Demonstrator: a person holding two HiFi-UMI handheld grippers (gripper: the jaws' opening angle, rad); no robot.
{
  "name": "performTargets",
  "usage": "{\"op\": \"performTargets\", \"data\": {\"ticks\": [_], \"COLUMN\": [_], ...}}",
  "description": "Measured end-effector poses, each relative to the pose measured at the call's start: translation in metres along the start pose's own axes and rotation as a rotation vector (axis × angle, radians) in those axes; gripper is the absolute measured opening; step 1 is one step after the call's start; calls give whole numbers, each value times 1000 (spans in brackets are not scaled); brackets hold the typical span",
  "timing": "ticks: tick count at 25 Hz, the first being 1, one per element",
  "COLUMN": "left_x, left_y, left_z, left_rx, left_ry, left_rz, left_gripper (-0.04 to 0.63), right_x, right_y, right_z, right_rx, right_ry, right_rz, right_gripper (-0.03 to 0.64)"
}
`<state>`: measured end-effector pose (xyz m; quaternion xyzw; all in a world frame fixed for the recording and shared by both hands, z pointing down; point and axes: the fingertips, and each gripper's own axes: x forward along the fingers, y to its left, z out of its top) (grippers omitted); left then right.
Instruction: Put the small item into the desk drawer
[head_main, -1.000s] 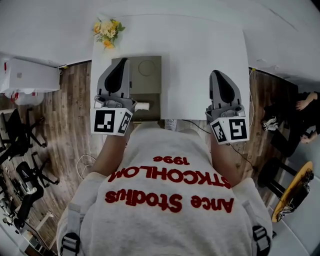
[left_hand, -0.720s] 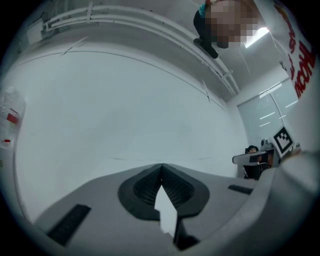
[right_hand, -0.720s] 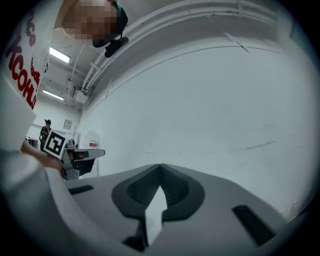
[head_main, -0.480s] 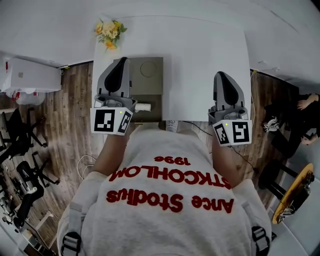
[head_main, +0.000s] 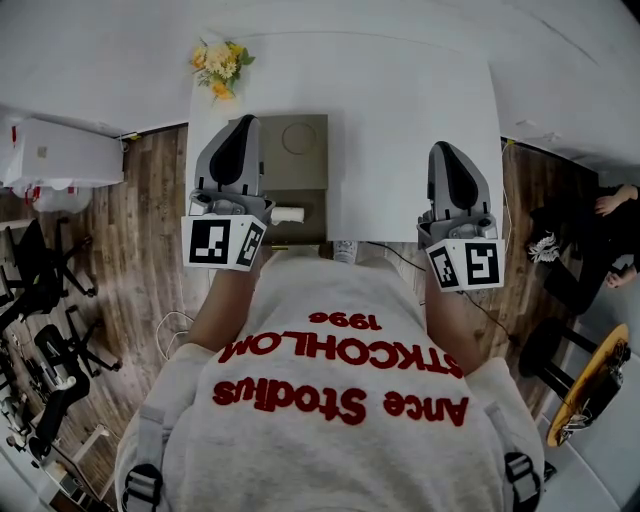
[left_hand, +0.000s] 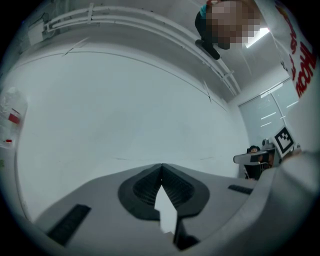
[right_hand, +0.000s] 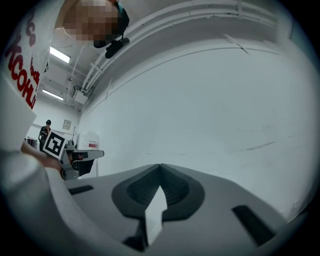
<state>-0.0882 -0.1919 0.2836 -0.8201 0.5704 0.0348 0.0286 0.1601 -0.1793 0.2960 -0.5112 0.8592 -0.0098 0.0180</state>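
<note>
A small white roll-shaped item (head_main: 287, 213) lies in the open olive drawer (head_main: 305, 228) at the near left of the white desk (head_main: 410, 120). Behind the drawer is the flat olive top of its unit (head_main: 295, 140). My left gripper (head_main: 243, 124) is held up over the drawer unit's left side, just left of the item. Its jaws meet at the tip (left_hand: 161, 166) with nothing between them, facing a bare white wall. My right gripper (head_main: 446, 150) is held over the desk's near right edge, far from the drawer, also shut and empty (right_hand: 160, 166).
A bunch of yellow flowers (head_main: 217, 62) stands at the desk's far left corner. On the wooden floor are a white cabinet (head_main: 60, 152) and black chairs (head_main: 40, 270) to the left. To the right are a seated person (head_main: 610, 205) and a round wooden stool (head_main: 590, 380).
The right gripper has drifted slightly to the right. The left gripper, the drawer and the white item stand as before.
</note>
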Motion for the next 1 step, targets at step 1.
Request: {"op": "performTargets", "data": {"ticks": [1], "left_x": [0], "left_y": [0], "left_z": [1], "left_rx": [0], "left_ry": [-1], "left_rz": [0], "left_gripper": [8], "right_x": [0], "right_y": [1], "right_z": [1], "right_rx": [-2], "right_ry": [0], "right_rz": [0], "right_gripper": [5]}}
